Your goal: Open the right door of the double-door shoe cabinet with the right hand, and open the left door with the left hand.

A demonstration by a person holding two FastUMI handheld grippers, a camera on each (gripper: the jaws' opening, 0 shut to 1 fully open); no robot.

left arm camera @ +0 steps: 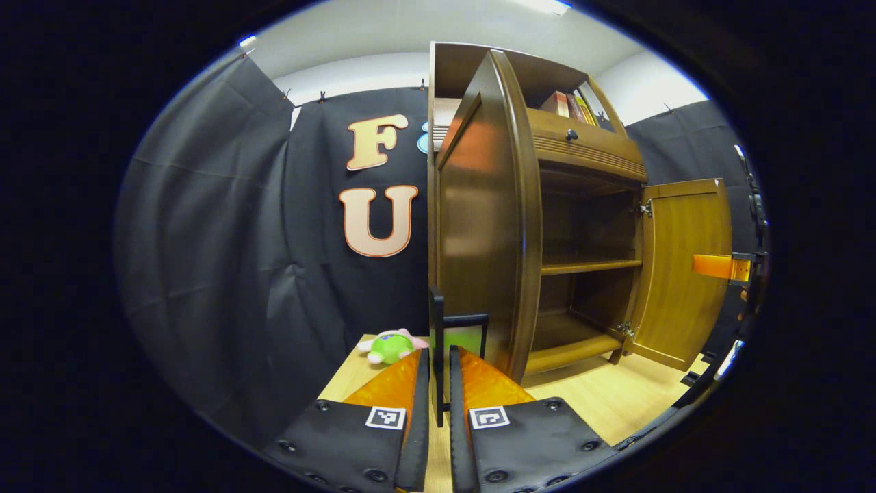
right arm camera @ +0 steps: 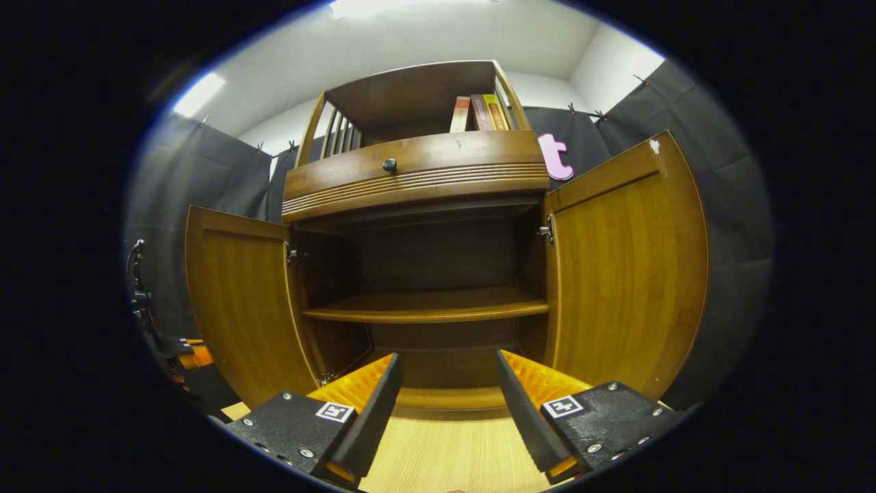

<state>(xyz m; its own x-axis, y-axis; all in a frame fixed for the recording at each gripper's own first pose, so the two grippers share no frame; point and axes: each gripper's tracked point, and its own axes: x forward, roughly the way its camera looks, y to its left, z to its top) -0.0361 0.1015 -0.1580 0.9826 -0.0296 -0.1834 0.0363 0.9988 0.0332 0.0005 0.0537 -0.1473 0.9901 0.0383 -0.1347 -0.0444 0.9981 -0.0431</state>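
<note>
The left tool (left arm camera: pixel 439 383) sits at 6 o'clock in the left gripper view, its two fingers pressed nearly together on a thin dark handle (left arm camera: pixel 436 342) that rises between them. That handle belongs to the left door (left arm camera: pixel 482 226), which stands edge-on just beyond the fingertips toward 12 o'clock, swung well out from the shoe cabinet (left arm camera: pixel 588 150). The pinch makes sense, in my judgement: holding the handle lets the hand steer the door through its arc rather than let it drift back.

In the right gripper view, the right tool (right arm camera: pixel 448 373) is at 6 o'clock with its fingers spread wide and nothing between them. It hangs apart from the cabinet front, facing straight into the open interior. The right door (right arm camera: pixel 626 274) stands at 3 o'clock, swung fully out on its hinges, so this tool looks to have let go and backed clear of the door's edge. The left door appears at 9 o'clock in this view, also open, with the other tool dimly visible beyond its outer edge.

Inside, a bare middle shelf (right arm camera: pixel 428 305) spans the cabinet; above it is a drawer with a small round knob (right arm camera: pixel 389 165), and books (right arm camera: pixel 482 111) stand on top. A green plush toy (left arm camera: pixel 390 346) lies on the wooden floor (left arm camera: pixel 602 400) at 7 o'clock of the left door. Both doors look open, so the task seems essentially complete.
</note>
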